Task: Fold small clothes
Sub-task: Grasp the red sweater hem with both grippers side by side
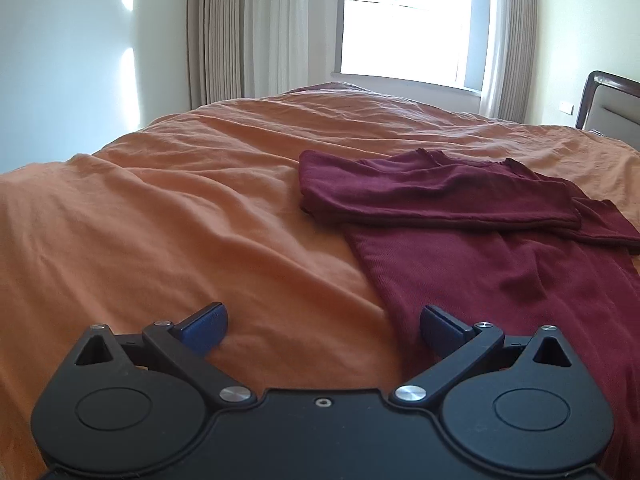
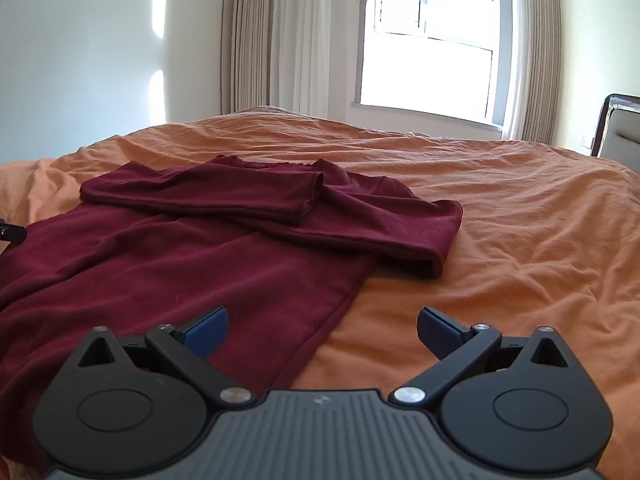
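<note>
Maroon top [image 2: 192,248] flat on orange bedspread [image 2: 500,240], sleeves crossed over chest. Left gripper [image 1: 324,330] and right gripper [image 2: 323,330] spread wide, empty, at near hem corners. Likely next: pinch hem, fold toward collar.

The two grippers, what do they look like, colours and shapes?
Both are alike: the left gripper and right gripper have black linkage arms with silver pivot pins, rounded black housings and blue finger pads. The right one's centre plate is ribbed grey, the left's smooth black. No cables show.
</note>
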A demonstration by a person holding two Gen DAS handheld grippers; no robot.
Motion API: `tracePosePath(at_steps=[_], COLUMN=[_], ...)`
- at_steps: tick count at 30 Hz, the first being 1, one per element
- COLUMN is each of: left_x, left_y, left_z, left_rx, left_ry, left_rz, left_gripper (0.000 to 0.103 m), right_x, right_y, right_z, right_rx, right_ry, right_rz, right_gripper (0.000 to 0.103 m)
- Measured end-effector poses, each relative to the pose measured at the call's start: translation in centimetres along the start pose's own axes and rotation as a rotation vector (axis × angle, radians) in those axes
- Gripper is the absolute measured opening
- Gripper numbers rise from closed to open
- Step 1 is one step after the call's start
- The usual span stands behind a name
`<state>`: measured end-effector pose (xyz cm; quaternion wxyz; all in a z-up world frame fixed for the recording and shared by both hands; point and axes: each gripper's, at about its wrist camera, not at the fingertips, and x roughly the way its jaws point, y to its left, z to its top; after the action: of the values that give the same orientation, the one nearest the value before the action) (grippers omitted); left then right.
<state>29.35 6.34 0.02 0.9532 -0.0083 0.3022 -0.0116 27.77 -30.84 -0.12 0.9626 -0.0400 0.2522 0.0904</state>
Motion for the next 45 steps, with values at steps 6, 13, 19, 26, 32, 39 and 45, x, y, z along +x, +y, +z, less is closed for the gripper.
tracePosePath(at_steps=[6, 13, 19, 26, 32, 39, 45], left_x=[-3.0, -5.3, -6.4, -5.8, -6.0, -8.3, -10.6], left_y=[-0.7, -1.2, -0.6, 0.6, 0.7, -0.3, 0.0], left_z=[-3.7, -7.0, -8.3, -9.5, -9.4, -8.4, -7.7], left_rx=[-0.018, -0.014, -0.091, -0.264, -0.295, -0.218, -0.165], left_ry=[0.026, 0.043, 0.109, 0.22, 0.241, 0.2, 0.136], left_rz=[-0.058, -0.102, -0.143, -0.248, -0.332, -0.304, -0.222], left_gripper=[0.102, 0.102, 0.102, 0.087, 0.034, 0.005, 0.004], right_x=[-5.0, -7.8, -7.8, -7.7, -8.9, -12.3, -13.4], right_y=[2.5, 4.9, 5.3, 5.3, 4.4, 2.1, -0.5], right_z=[-4.0, -7.6, -8.5, -8.6, -8.0, -6.7, -6.2], right_rx=[0.029, 0.113, 0.277, 0.303, 0.262, 0.244, 0.315], right_ry=[0.001, 0.021, 0.073, 0.095, 0.076, 0.009, 0.004], right_rz=[0.055, 0.115, 0.117, 0.116, 0.119, 0.093, 0.109], right_gripper=[0.103, 0.102, 0.072, 0.019, 0.008, 0.007, 0.006])
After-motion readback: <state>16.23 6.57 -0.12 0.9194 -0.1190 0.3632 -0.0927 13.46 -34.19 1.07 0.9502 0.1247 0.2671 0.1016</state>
